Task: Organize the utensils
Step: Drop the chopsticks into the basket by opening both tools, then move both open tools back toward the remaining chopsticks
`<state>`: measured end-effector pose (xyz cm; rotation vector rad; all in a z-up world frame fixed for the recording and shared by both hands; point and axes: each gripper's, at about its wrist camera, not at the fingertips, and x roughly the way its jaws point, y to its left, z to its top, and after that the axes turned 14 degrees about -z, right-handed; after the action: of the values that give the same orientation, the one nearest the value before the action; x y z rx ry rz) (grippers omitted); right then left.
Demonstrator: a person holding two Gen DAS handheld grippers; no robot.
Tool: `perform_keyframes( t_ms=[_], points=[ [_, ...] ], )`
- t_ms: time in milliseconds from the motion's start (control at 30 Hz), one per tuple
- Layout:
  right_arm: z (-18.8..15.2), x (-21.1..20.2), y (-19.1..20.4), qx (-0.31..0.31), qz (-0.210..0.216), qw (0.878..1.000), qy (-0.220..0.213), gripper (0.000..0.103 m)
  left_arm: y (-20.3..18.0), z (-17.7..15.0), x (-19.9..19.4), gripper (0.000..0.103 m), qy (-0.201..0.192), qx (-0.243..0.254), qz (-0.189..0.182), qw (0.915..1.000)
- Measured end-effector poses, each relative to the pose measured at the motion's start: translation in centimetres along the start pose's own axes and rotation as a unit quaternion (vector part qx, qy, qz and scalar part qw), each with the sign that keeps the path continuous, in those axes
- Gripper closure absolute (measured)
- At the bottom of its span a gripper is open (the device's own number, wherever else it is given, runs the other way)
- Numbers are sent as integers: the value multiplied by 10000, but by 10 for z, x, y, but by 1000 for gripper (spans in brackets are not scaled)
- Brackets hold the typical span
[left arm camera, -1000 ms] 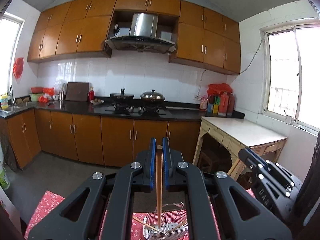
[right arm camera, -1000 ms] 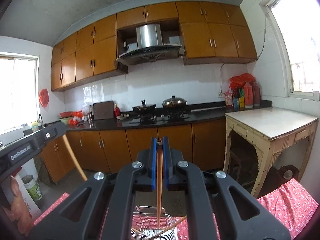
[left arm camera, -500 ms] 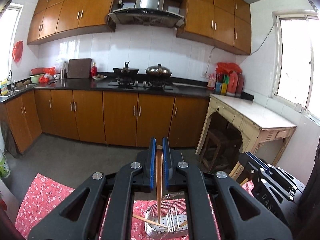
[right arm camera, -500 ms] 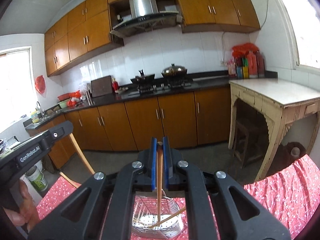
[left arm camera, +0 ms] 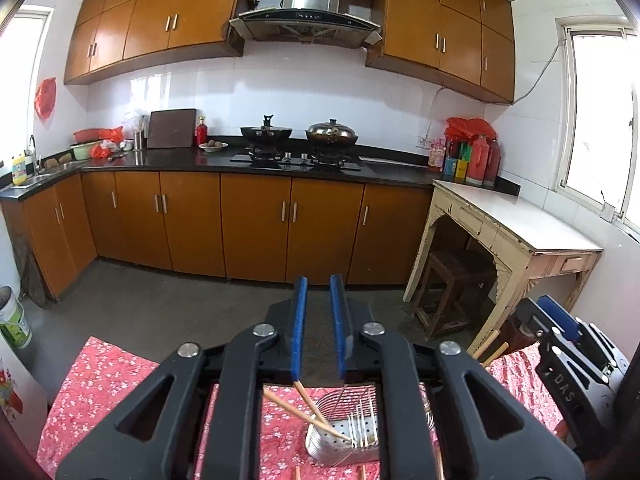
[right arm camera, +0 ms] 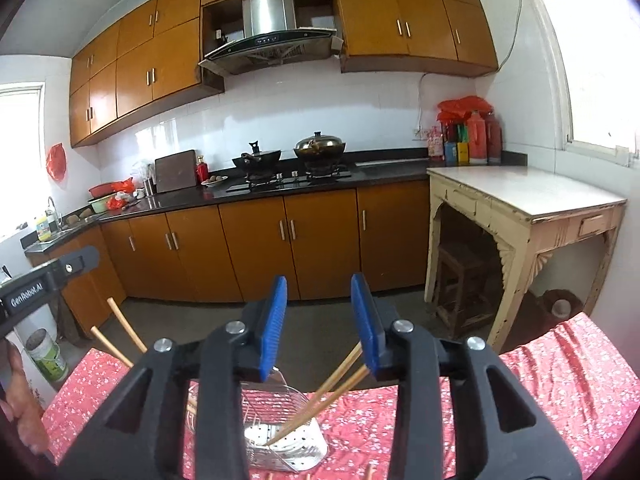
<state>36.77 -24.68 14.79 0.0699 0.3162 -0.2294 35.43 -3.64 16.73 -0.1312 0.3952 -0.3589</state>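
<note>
A metal utensil basket (left arm camera: 343, 442) stands on the red floral tablecloth (left arm camera: 100, 384), also seen in the right wrist view (right arm camera: 286, 446). Wooden chopsticks (left arm camera: 308, 408) lean in it, tips inside; in the right wrist view chopsticks (right arm camera: 328, 394) lean to the right. My left gripper (left arm camera: 319, 312) is open above the basket, its jaws a little apart and empty. My right gripper (right arm camera: 319, 316) is open wider, empty, above the basket. Two more chopstick ends (right arm camera: 120, 334) show at the left of the right wrist view.
A cream side table (left arm camera: 516, 228) with a stool under it stands on the right. Orange kitchen cabinets (left arm camera: 256, 220) and a black counter with a stove run along the back. The right gripper body (left arm camera: 576, 364) shows at the right of the left wrist view.
Both grippers opened and let go of their chopsticks, which dropped and now lean in the basket. Both views tilted down a little toward the table.
</note>
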Motion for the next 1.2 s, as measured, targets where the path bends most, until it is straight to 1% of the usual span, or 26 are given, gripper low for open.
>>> perform_keyframes(
  t_ms=[67, 133, 233, 267, 367, 433, 567, 633, 700, 733, 800, 900, 933, 1033, 1133, 1200],
  points=[
    [-3, -8, -2, -60, -41, 10000, -38, 67, 0, -2, -9, 77, -19, 38, 37, 10000],
    [-9, -20, -7, -83, -27, 10000, -43, 66, 1, -6, -21, 73, -43, 70, 65, 9999],
    [-22, -40, -18, -73, -12, 10000, -21, 66, 3, -17, -45, 70, -66, 81, 58, 9999],
    [-27, -46, -22, -65, -10, 10000, -7, 65, 4, -21, -50, 67, -68, 77, 78, 9999],
    [-50, -65, -36, -102, -43, 9999, 93, 64, 9, -46, -75, 61, -39, 55, 87, 9999],
    [-69, -75, -48, -132, -72, 9997, 201, 64, 12, -67, -89, 58, 4, 85, 159, 9998],
    [-111, -90, -72, -151, -200, 9984, 514, 64, 18, -109, -114, 57, 29, 57, 295, 9995],
    [-134, -95, -83, -204, -342, 9970, 660, 64, 23, -130, -125, 56, 57, 6, 332, 9994],
    [-152, -98, -90, -222, -432, 9957, 792, 64, 26, -147, -132, 54, 83, 7, 374, 9993],
    [-163, -101, -95, -209, -473, 9947, 891, 64, 27, -157, -135, 52, 110, 18, 421, 9991],
    [-184, -104, -102, -207, -538, 9926, 1072, 64, 30, -173, -138, 51, 202, 40, 472, 9987],
    [-208, -110, -103, -311, -630, 9900, 1223, 64, 33, -195, -141, 51, 350, 56, 544, 9979],
    [-219, -113, -103, -365, -634, 9888, 1303, 64, 35, -203, -141, 51, 415, 18, 562, 9976],
    [-236, -114, -104, -428, -600, 9861, 1490, 64, 40, -228, -147, 51, 539, -74, 579, 9968],
    [-254, -119, -105, -381, -505, 9840, 1665, 65, 35, -252, -151, 51, 664, -11, 555, 9962],
    [-264, -121, -106, -349, -457, 9828, 1754, 66, 32, -262, -151, 51, 743, 23, 532, 9958]
  ],
)
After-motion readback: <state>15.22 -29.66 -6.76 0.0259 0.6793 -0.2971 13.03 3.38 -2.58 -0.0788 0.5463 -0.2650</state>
